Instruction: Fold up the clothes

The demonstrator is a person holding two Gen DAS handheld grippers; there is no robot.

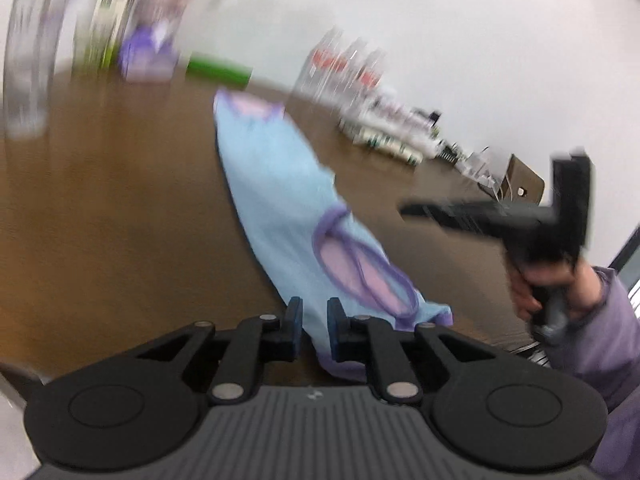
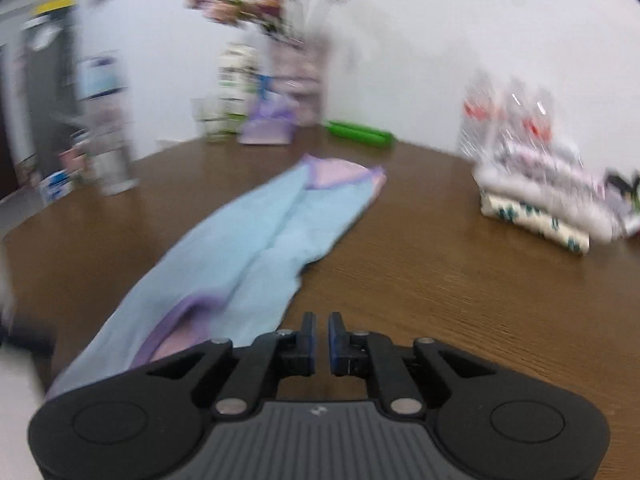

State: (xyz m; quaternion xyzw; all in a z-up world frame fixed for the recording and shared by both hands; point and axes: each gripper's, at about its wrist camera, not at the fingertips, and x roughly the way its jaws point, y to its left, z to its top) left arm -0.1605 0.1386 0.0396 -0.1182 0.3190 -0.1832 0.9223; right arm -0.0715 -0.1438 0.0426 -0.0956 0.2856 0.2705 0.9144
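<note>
Cloth sits between the left claw's point(image 1: 314, 330) nearly closed pads, apparently pinched at the garment's point(image 1: 280, 200) near hem. Right claw point(image 2: 321, 340) is pressed together, empty. The garment lies long across the counter point(image 2: 460, 280); soft, light, floppy, best held at corners.

Your left gripper point(image 1: 314, 330): jaws drawn close, narrow gap, blue pads point(image 1: 295, 320) on near end of light-blue garment point(image 1: 276, 184), cloth running between them; grip looks closed on it. Your right gripper point(image 2: 320, 340): jaws nearly together, nothing between pads, tips just beside garment's near right edge, angled down. In left wrist view, your right hand point(image 1: 548, 284) wraps handle well right of garment, purple sleeve point(image 1: 608, 336) behind it, fingers of that gripper pointing toward garment. Both views blurred.
</note>
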